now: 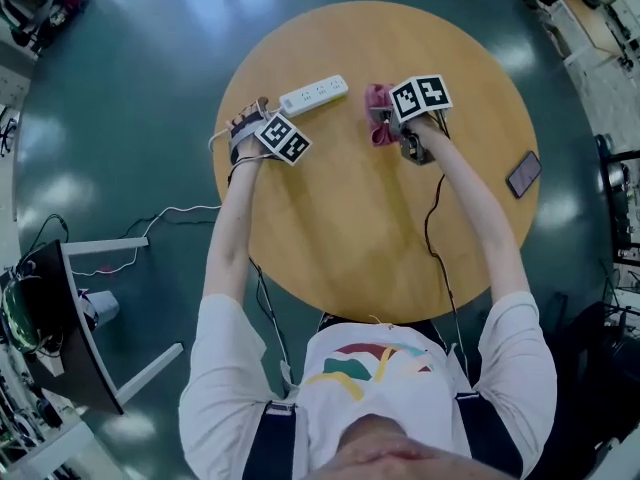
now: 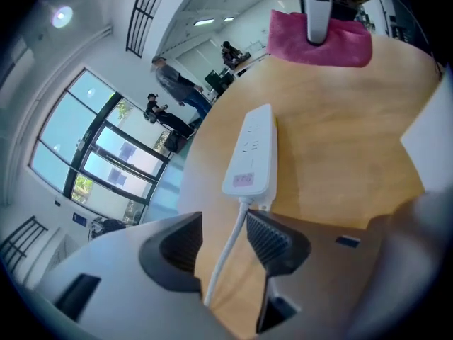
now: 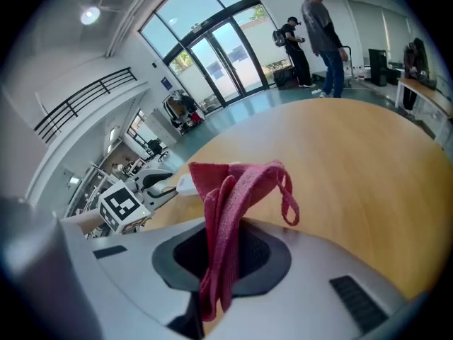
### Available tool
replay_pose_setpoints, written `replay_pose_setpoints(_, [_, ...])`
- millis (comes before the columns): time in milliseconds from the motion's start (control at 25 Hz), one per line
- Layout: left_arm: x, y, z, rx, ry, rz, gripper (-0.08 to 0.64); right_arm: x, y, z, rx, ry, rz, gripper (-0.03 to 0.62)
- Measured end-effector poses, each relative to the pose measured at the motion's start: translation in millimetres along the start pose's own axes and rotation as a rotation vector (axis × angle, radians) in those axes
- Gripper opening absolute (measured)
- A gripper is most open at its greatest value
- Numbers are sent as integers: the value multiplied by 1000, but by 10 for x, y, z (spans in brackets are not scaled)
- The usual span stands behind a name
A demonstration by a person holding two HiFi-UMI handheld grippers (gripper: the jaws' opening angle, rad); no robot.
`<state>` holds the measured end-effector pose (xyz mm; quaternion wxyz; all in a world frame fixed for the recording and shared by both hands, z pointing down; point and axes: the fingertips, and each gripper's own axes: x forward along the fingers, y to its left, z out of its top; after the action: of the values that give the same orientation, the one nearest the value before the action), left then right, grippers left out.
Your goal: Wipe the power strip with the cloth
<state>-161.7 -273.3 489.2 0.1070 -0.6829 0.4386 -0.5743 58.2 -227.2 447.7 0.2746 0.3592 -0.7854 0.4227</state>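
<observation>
Our left tongs (image 2: 225, 227) stand open, and the white cord (image 2: 221, 261) runs between the jaws unpinched. The power strip (image 1: 313, 95) lies flat on the round tabletop (image 1: 380, 238), at about 11 o'clock from centre, just ahead of those tongs. Our right tongs (image 3: 223, 253) are clamped on the bunched pink cloth (image 3: 237, 190), near 12 o'clock, apart from the strip. A dark phone (image 1: 523, 174) lies at the 3 o'clock edge.
</observation>
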Motion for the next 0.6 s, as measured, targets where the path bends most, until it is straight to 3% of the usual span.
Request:
replay_pose_setpoints(120, [-202, -33, -41, -97, -57, 33, 257, -22, 168, -136, -38, 8, 14, 40])
replay_pose_setpoints(240, [-505, 17, 132, -255, -171, 94, 318, -110, 263, -264, -65, 0, 27, 40])
replay_pose_setpoints(320, [-783, 23, 269, -361, -229, 107, 322, -207, 361, -343, -85, -30, 31, 40])
replay_pose_setpoints(520, [-1770, -316, 524, -689, -378, 67, 322, -662, 761, -694, -166, -137, 28, 40])
replay_pose_setpoints(600, [-2250, -523, 706, -787, -457, 37, 322, -964, 915, -840, -188, -193, 40, 38])
